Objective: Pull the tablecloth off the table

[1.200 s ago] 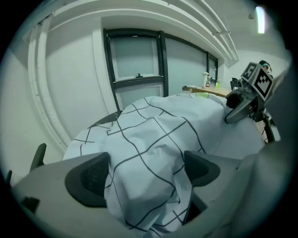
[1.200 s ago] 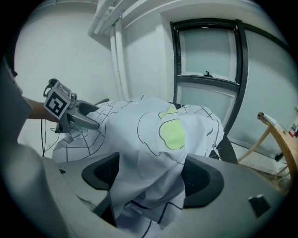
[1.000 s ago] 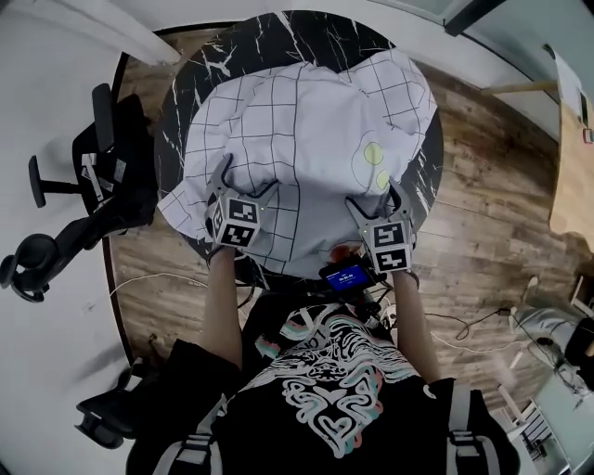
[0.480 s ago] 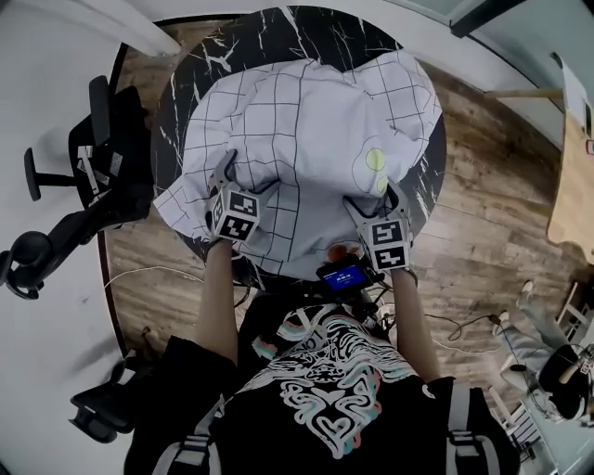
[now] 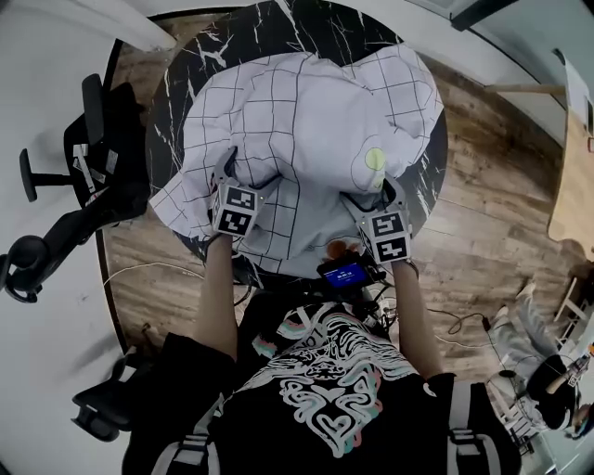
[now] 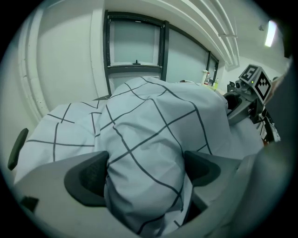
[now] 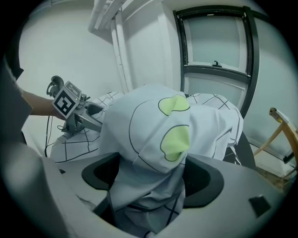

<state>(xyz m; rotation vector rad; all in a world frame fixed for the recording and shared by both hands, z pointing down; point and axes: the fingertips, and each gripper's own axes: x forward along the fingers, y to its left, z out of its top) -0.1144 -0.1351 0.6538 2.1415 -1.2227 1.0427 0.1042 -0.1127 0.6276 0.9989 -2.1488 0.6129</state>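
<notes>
The left gripper (image 5: pixel 247 178) and the right gripper (image 5: pixel 374 198) are each clamping a thick, soft fold of the white grid-lined fabric tablecloth (image 5: pixel 306 111), which is lying rumpled and heaped on the round black marble table (image 5: pixel 278 28).

most of the round table (image 5: pixel 311 28) is covered by a heaped cloth (image 5: pixel 306 111); only a dark strip along the far and left rim shows bare. no room is found between the jaws of the left gripper (image 5: pixel 246 176) or the right gripper (image 5: pixel 369 193), both gaps being filled with bunched cloth. the table's left side is crowded by a chair (image 5: pixel 102 176) standing just beside it. open wood floor (image 5: pixel 483 213) is seen on the right.
</notes>
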